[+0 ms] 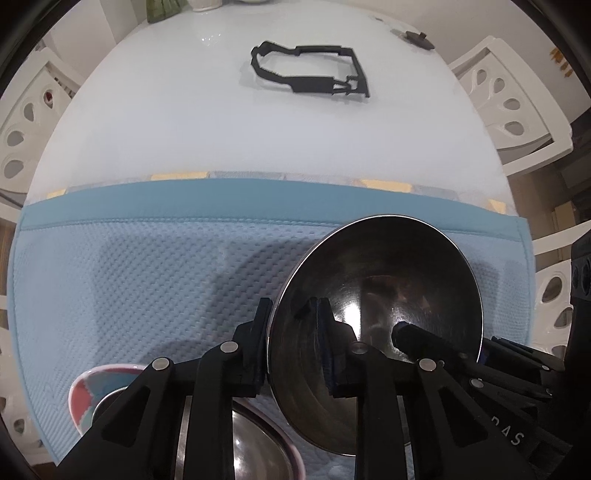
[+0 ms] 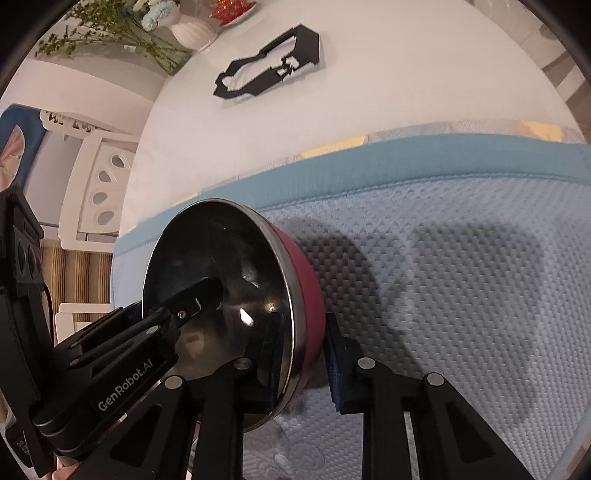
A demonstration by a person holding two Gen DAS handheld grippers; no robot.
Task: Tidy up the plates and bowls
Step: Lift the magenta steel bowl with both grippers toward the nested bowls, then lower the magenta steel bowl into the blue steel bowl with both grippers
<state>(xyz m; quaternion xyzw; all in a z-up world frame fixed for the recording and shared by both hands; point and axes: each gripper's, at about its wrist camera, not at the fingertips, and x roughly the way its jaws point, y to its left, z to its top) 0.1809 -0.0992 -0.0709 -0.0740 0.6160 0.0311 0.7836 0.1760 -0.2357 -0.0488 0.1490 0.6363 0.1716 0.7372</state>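
White table (image 1: 184, 122) and white cut-out chairs framed the left wrist view, with a pale blue quilted drying mat (image 1: 129, 277) spread over the near half and a black outline-shaped frame (image 1: 314, 70) lying well beyond it. The left gripper (image 1: 295, 343) pointed steeply down, its jaws narrowed on the rim of a polished steel bowl with a dark red outer wall (image 1: 388, 295), one finger outside, one inside. That bowl stood tilted on edge above the mat. Below lay a pink and blue patterned bowl (image 1: 83, 391) and another steel dish (image 1: 251, 443), partly hidden.

From the right wrist view, over the same mat (image 2: 461, 295), the right gripper (image 2: 303, 362) was clamped on the opposite rim, a blue pad against the red wall. Beyond stood a white vase with flowers (image 2: 192, 29).

Judgement: the bowl looked light, rigid and unbreakable, but slick; the thin rim seemed the only sound hold, and a loosened pinch could let it swing.
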